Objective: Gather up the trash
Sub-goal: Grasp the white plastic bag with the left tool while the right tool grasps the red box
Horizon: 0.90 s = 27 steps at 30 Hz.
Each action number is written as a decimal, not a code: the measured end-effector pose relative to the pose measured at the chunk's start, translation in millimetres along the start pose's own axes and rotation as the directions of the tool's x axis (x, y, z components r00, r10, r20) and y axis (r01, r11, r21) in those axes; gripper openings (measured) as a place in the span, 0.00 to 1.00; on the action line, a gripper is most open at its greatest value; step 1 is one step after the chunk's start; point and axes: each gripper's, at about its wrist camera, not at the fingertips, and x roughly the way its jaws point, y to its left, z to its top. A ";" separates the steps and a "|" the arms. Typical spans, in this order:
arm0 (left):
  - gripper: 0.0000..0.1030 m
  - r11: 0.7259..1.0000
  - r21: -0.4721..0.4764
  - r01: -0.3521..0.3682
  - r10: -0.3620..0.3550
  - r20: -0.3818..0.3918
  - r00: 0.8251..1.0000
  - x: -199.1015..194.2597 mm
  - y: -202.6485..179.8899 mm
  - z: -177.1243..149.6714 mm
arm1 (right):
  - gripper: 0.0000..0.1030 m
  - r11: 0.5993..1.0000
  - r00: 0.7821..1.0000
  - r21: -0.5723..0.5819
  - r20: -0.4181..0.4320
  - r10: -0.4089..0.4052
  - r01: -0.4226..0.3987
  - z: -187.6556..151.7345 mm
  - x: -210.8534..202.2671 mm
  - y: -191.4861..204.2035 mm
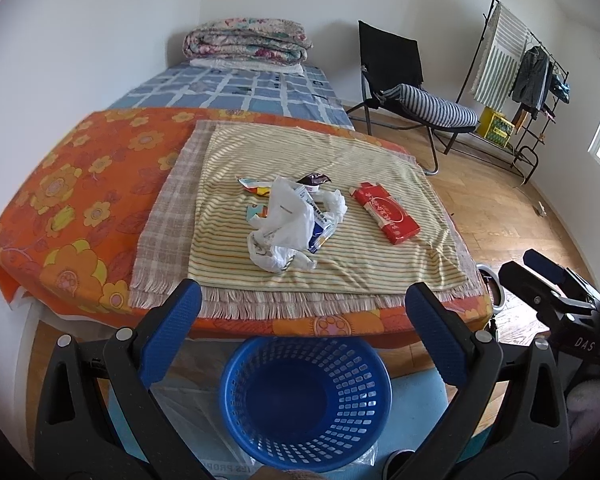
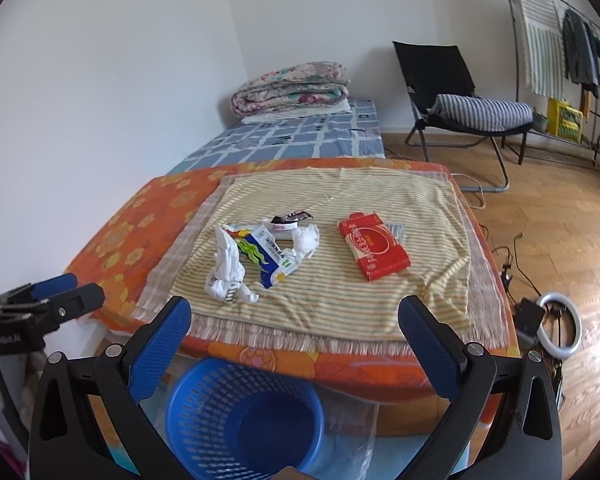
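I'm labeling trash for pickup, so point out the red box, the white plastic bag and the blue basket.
red box (image 2: 374, 245), right wrist view, middle of its top face
white plastic bag (image 1: 288, 216), left wrist view, crumpled middle
blue basket (image 1: 236, 368), left wrist view, left rim

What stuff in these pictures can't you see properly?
- Wrappers under the white plastic bag: partly covered in both views, so I cannot count them.
- Writing on the red box: too small to read in either view.
- Near rim of the blue basket: cut off by the bottom edge in the right wrist view.
- Clothes on the rack: small and stretched at the fisheye edge.
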 end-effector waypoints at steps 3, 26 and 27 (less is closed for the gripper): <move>1.00 1.000 -0.004 0.015 -0.015 -0.025 1.000 17.3 13.1 14.1 | 0.99 1.000 1.000 -0.020 0.001 0.001 -0.001 5.1 12.8 -7.3; 0.87 0.993 -0.101 0.057 -0.088 -0.339 0.937 194.9 58.3 22.1 | 1.00 0.999 0.981 0.042 -0.191 -0.019 0.028 36.9 187.5 -127.2; 0.87 0.993 -0.103 0.055 -0.087 -0.336 0.938 197.8 59.6 23.9 | 1.00 0.999 0.980 0.040 -0.200 -0.016 0.024 37.1 193.2 -127.3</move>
